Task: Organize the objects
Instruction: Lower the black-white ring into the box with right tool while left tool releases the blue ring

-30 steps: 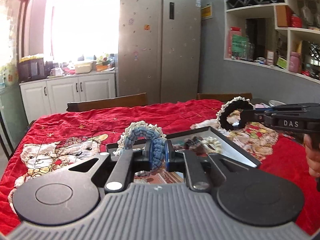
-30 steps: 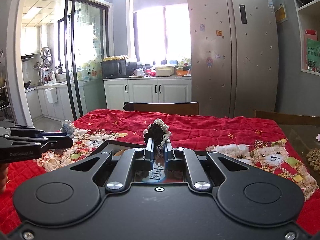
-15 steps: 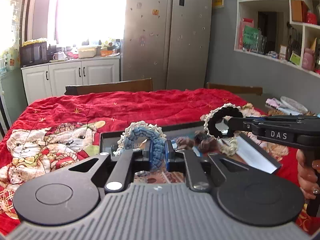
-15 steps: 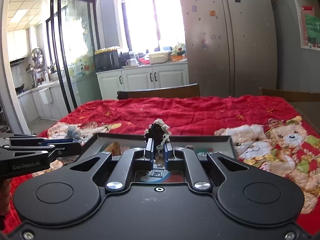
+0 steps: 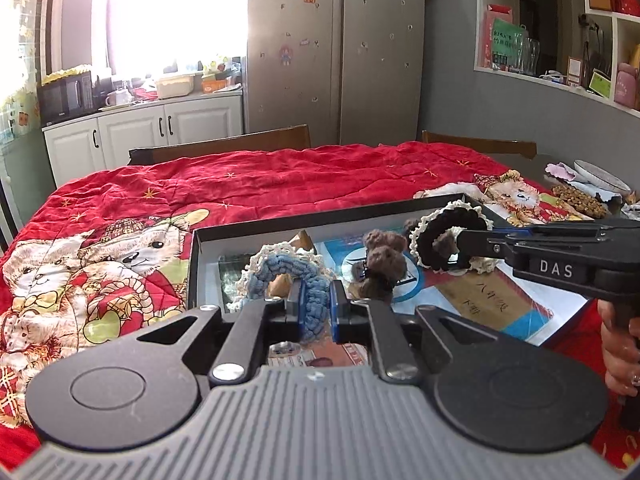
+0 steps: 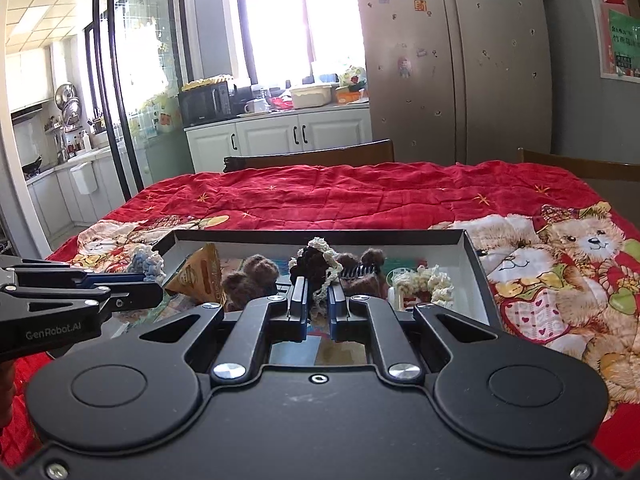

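Two scrunchies over my open box

My blue crocheted scrunchie [image 5: 316, 300], cream lace edged, stands upright as an arch at 6 o'clock of the shallow dark box [image 5: 280, 222]. My black scrunchie [image 5: 448, 240], same lace trim, hangs on edge at 2 o'clock. Brown fuzzy hair clips [image 5: 380, 264] lie inside, and a cream scrunchie [image 6: 422, 284] at the right wall.

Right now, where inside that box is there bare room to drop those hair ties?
Free: the box's paper-lined near right corner. Crowded: the middle, with the brown scrunchies, and the far right, with the cream one.
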